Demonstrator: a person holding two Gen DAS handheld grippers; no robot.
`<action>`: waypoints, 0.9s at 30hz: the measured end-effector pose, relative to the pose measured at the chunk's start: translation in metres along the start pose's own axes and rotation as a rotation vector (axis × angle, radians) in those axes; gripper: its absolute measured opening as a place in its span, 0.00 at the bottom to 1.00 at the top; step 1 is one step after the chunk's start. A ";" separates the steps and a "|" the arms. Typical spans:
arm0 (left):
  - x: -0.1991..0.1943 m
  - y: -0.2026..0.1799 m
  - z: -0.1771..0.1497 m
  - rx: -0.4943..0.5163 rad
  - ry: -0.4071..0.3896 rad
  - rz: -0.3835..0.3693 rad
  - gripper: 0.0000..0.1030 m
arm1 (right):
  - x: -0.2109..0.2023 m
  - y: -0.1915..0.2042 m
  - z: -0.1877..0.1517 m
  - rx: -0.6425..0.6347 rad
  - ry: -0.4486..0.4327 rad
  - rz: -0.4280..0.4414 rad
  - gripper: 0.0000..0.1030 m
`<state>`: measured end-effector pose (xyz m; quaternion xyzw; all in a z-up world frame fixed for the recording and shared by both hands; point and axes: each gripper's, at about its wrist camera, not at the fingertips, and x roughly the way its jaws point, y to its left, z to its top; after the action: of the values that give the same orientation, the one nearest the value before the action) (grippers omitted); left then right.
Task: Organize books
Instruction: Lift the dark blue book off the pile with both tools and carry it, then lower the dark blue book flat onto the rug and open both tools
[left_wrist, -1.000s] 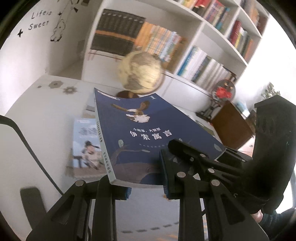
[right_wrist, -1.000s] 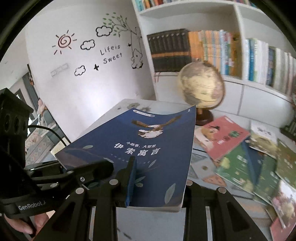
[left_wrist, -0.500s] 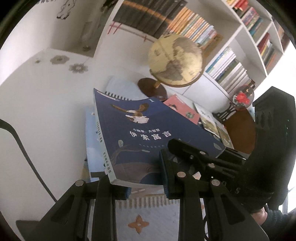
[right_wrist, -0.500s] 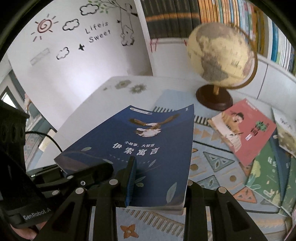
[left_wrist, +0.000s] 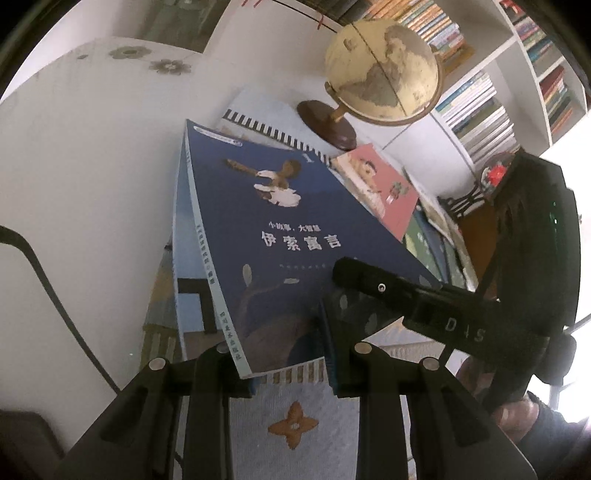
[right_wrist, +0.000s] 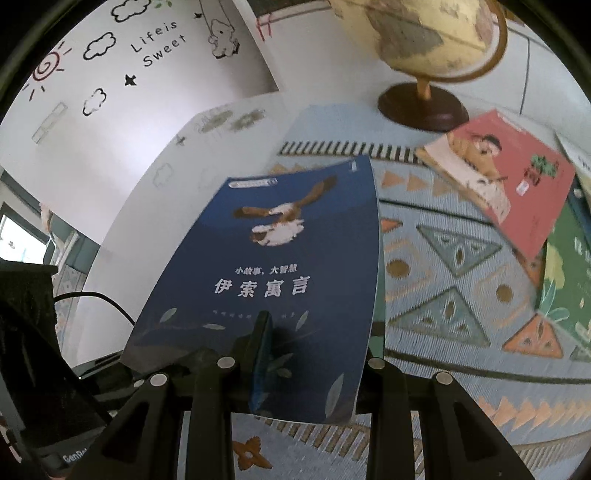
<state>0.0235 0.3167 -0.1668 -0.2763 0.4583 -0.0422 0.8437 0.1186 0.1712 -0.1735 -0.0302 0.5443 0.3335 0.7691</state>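
Note:
A dark blue book (left_wrist: 280, 236) with a flying bird and white title on its cover is held at its near edge by both grippers. My left gripper (left_wrist: 284, 365) is shut on the spine corner. My right gripper (right_wrist: 317, 369) is shut on the opposite corner, and in the left wrist view its black finger (left_wrist: 388, 291) lies across the cover. The book hangs tilted just above a light blue book (left_wrist: 188, 266) lying on the table, mostly hidden beneath it. In the right wrist view the left gripper's black body (right_wrist: 48, 369) sits at the left edge.
A globe (left_wrist: 384, 74) on a dark round base stands behind the book. A pink book (right_wrist: 509, 177) and green books (right_wrist: 565, 277) lie on the patterned mat (right_wrist: 443, 277) to the right. A black cable (left_wrist: 48, 280) crosses the white table (left_wrist: 92, 166). Full bookshelves (left_wrist: 480, 107) stand behind.
Both grippers have come down together with the blue book, tipping toward the table. The book now hangs low over the light blue book and the mat; the globe appears nearer.

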 end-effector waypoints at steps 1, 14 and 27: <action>0.000 0.000 -0.001 -0.001 0.001 0.008 0.23 | 0.001 -0.001 -0.001 0.007 0.005 0.006 0.29; -0.020 0.023 -0.022 -0.101 0.028 0.206 0.26 | 0.015 -0.009 -0.021 0.015 0.110 -0.034 0.50; -0.059 -0.040 -0.063 -0.078 -0.053 0.206 0.26 | -0.090 -0.037 -0.060 0.053 -0.051 -0.098 0.50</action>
<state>-0.0531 0.2747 -0.1293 -0.2612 0.4630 0.0699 0.8441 0.0738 0.0747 -0.1327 -0.0278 0.5310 0.2814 0.7988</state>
